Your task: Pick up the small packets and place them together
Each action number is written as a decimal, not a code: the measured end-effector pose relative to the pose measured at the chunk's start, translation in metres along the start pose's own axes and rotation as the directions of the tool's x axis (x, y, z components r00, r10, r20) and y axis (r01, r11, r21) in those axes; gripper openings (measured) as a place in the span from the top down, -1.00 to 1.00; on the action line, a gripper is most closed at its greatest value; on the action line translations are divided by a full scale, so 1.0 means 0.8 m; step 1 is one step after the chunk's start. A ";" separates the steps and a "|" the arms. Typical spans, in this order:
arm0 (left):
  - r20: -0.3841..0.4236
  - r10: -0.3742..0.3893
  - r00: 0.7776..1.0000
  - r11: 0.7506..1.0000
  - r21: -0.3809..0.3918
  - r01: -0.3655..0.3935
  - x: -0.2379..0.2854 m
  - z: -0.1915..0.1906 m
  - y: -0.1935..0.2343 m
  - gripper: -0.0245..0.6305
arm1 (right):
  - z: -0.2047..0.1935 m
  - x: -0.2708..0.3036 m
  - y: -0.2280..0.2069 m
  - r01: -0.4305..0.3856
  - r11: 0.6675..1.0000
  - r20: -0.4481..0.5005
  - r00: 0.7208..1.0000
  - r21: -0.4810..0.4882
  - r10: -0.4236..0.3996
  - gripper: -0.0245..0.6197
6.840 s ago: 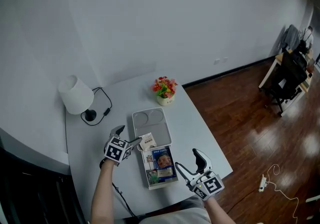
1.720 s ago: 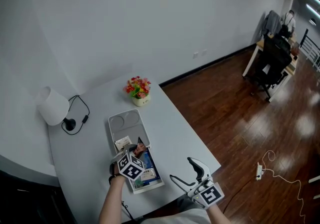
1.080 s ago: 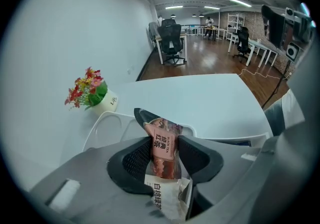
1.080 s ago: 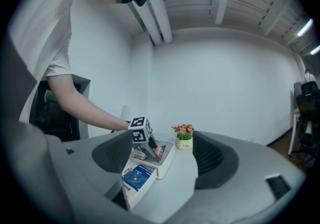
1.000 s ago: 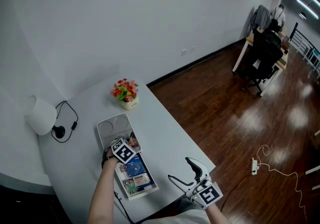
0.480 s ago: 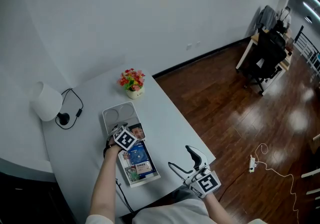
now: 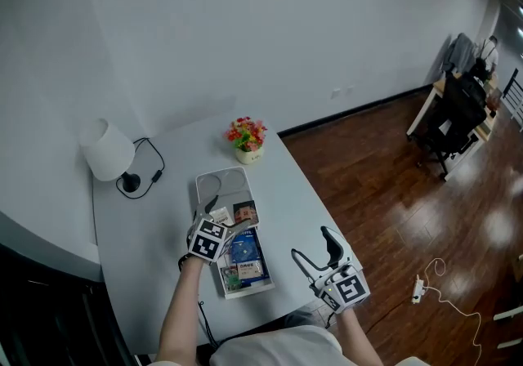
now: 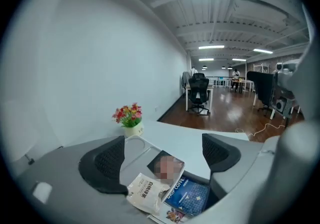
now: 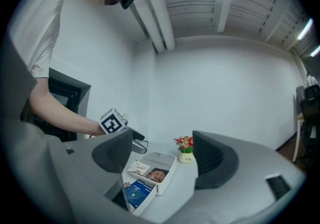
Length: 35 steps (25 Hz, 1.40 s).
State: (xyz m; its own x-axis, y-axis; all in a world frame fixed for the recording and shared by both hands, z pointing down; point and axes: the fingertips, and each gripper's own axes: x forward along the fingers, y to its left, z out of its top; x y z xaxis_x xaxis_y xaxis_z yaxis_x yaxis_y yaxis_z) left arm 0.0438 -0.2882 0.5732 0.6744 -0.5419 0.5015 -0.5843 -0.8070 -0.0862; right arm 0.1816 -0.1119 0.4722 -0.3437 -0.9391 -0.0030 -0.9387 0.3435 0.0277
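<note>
Left gripper opening wide, clamping nothing. White packet lying flat below it in tray, skewed to tray edge, touching dark packet. Right gripper hovering, jaws apart, empty.

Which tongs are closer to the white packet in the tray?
Left. The left tongs hover right at the white packet in the tray, jaws opening, not pressing it. The right tongs hang by the table's front edge, well clear of the tray.

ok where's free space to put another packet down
The tray is bare at its far half, as is the table between lamp and tray. Crowded: the tray's near end, with white packet and dark packet, and the box against it.
</note>
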 end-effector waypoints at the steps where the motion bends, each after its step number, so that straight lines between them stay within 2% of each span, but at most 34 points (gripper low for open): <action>1: 0.038 0.014 0.999 1.000 -0.011 -0.014 -0.015 0.007 -0.001 -0.56 | 0.005 0.002 0.000 -0.002 1.000 0.011 1.000 -0.002 0.002 -0.23; 4: 0.164 0.072 0.984 0.996 -0.060 -0.063 -0.065 0.028 -0.001 -0.55 | 0.023 0.011 0.004 -0.020 1.000 0.048 0.999 -0.013 0.020 -0.23; 7: 0.279 0.147 0.949 0.985 -0.128 -0.115 -0.123 0.044 0.000 -0.54 | 0.042 0.022 0.016 -0.053 0.998 0.074 0.996 -0.027 0.055 -0.23; 9: 0.333 0.213 0.919 0.972 -0.164 -0.166 -0.163 0.045 0.003 -0.54 | 0.052 0.029 0.028 -0.080 0.996 0.087 0.993 -0.033 0.083 -0.23; 10: 0.356 0.252 0.900 0.963 -0.182 -0.198 -0.184 0.044 0.005 -0.47 | 0.057 0.034 0.036 -0.097 0.995 0.094 0.991 -0.034 0.100 -0.23; 13: 0.416 0.370 0.830 0.925 -0.251 -0.286 -0.249 0.032 0.010 -0.41 | 0.067 0.045 0.061 -0.152 0.988 0.110 0.982 -0.040 0.156 -0.23; 15: 0.425 0.431 0.796 0.897 -0.295 -0.329 -0.286 0.015 0.010 -0.41 | 0.069 0.053 0.080 -0.191 0.981 0.111 0.975 -0.045 0.195 -0.23; 19: 0.388 0.536 0.750 0.841 -0.321 -0.435 -0.344 -0.034 0.003 -0.38 | 0.062 0.067 0.124 -0.264 0.963 0.094 0.959 -0.047 0.268 -0.23; 23: 0.363 0.613 0.702 0.788 -0.341 -0.512 -0.390 -0.066 -0.002 -0.34 | 0.056 0.074 0.157 -0.280 0.956 0.082 0.954 -0.093 0.288 -0.22; 26: 0.370 0.630 0.683 0.776 -0.341 -0.531 -0.407 -0.070 -0.001 -0.30 | 0.045 0.078 0.176 -0.293 0.948 0.054 0.952 -0.126 0.302 -0.21; 28: 0.373 0.631 0.680 0.775 -0.332 -0.538 -0.411 -0.070 0.003 -0.30 | 0.040 0.082 0.189 -0.315 0.940 0.041 0.946 -0.129 0.322 -0.21; 32: 0.396 0.607 0.689 0.794 -0.326 -0.512 -0.408 -0.059 0.006 -0.30 | 0.038 0.089 0.209 -0.340 0.934 0.030 0.938 -0.112 0.345 -0.21; 35: 0.404 0.571 0.714 0.820 -0.311 -0.480 -0.394 -0.056 0.007 -0.30 | 0.030 0.095 0.213 -0.334 0.938 0.004 0.942 -0.094 0.336 -0.21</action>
State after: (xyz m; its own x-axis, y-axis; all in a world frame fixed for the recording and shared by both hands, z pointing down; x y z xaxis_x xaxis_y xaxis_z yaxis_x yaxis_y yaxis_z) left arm -0.1924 -0.1117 0.4529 0.3302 -0.9431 -0.0386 -0.9435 -0.3285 -0.0439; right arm -0.0051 -0.1243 0.4528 -0.6395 -0.7688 0.0026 -0.7630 0.6351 0.1207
